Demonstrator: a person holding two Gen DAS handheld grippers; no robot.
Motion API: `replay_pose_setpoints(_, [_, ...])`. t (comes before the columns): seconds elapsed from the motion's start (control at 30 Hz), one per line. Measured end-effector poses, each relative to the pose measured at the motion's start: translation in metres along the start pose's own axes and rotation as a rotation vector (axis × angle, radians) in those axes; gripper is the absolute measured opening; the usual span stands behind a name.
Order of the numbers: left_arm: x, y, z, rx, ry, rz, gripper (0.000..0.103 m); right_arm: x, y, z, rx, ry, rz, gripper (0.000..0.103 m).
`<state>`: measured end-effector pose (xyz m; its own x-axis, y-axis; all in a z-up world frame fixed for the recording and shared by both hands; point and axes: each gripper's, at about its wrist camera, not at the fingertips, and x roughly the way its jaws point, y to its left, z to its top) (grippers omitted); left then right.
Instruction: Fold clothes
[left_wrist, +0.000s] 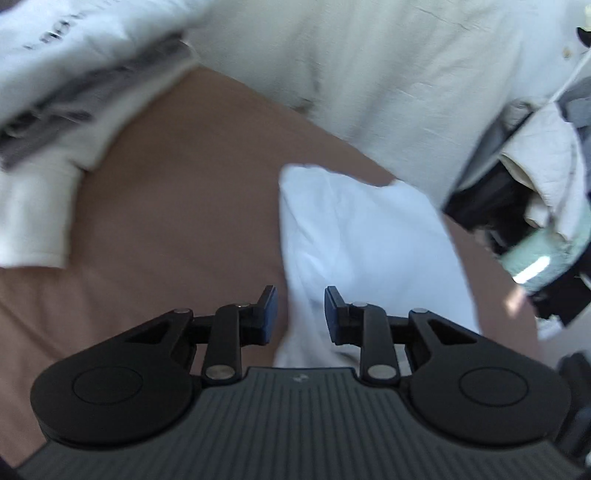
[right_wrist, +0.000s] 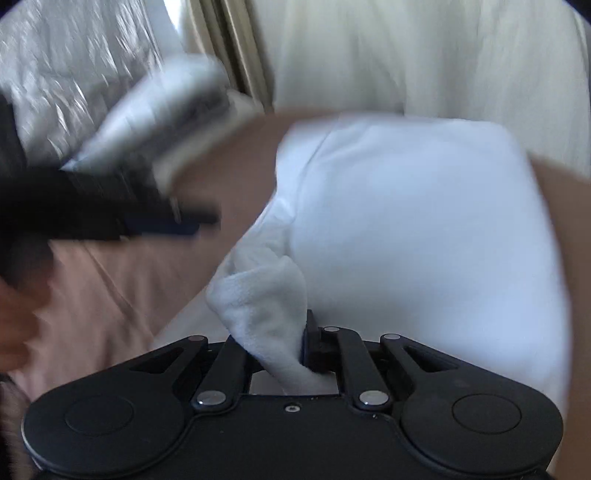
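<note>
A white garment (left_wrist: 362, 236) lies bunched on the brown sheet (left_wrist: 177, 206). In the left wrist view my left gripper (left_wrist: 301, 312) hovers over its near edge. Its blue pads (left_wrist: 269, 314) stand apart, with white cloth showing in the gap and neither pad pressing on it. In the right wrist view my right gripper (right_wrist: 271, 339) is shut on a twisted fold of the same white garment (right_wrist: 406, 221), which spreads away to the right. The left gripper (right_wrist: 192, 221) appears there as a dark blur on the left, clear of the cloth.
A stack of folded white and grey clothes (left_wrist: 74, 74) (right_wrist: 166, 110) rests at the far left. Cream bedding (left_wrist: 369, 66) (right_wrist: 424, 55) fills the back. A heap of mixed clothes (left_wrist: 535, 184) sits at the right. A person's hand (right_wrist: 18, 325) shows at the left edge.
</note>
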<state>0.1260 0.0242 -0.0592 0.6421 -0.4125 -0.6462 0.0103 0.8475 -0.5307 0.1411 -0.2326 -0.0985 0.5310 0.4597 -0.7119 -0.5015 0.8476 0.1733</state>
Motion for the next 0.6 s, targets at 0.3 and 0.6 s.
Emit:
replay_pose_setpoints(0.3, [0.018,-0.003,0.007,-0.073,0.093,-0.101,0.03,-0.032,-0.006,0.0,0.173,-0.116,0.048,0.011])
replay_pose_setpoints(0.6, [0.0,0.015,-0.006,-0.016,0.195,0.015,0.041,-0.016,0.078,-0.012,-0.136,-0.075,-0.112,0.029])
